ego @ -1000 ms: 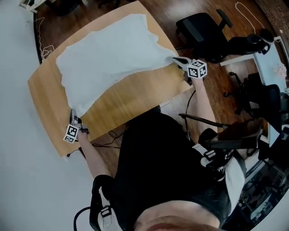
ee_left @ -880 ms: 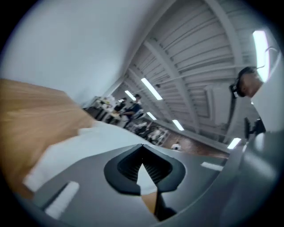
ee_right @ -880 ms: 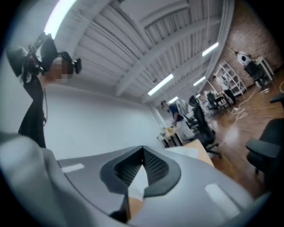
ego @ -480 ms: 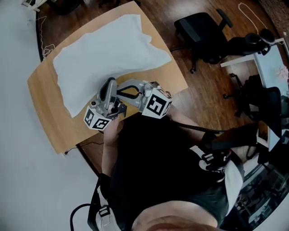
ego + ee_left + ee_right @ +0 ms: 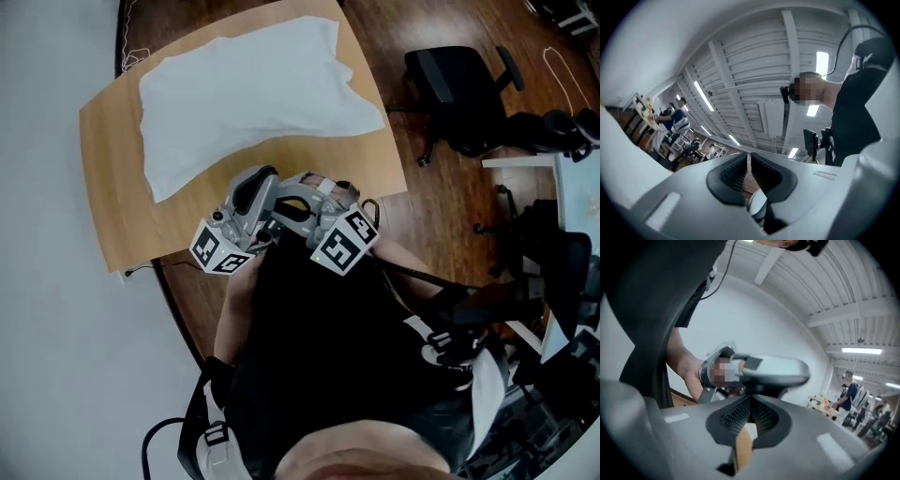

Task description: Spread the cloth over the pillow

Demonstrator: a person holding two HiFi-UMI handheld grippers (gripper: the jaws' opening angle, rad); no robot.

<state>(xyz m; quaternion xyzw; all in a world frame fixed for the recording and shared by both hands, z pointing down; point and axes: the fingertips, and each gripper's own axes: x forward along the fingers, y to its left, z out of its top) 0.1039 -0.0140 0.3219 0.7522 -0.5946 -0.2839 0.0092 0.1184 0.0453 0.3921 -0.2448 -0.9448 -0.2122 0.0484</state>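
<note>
Head view: cloth (image 5: 248,94) lies on table (image 5: 112,206), upper centre, long axis lower left to upper right; pillow hidden under it. Left gripper (image 5: 251,187) sits nearer its low-left corner, right gripper (image 5: 305,192) alongside. Left gripper view: jaws together, nothing btwn. Right gripper view: same, empty.

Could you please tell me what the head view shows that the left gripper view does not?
Only the head view: the white cloth spread on the wooden table, and an office chair. Only the left gripper view: ceiling light strips and distant people at benches. Both: the left gripper, nothing between its jaws, and the person's black top.
</note>
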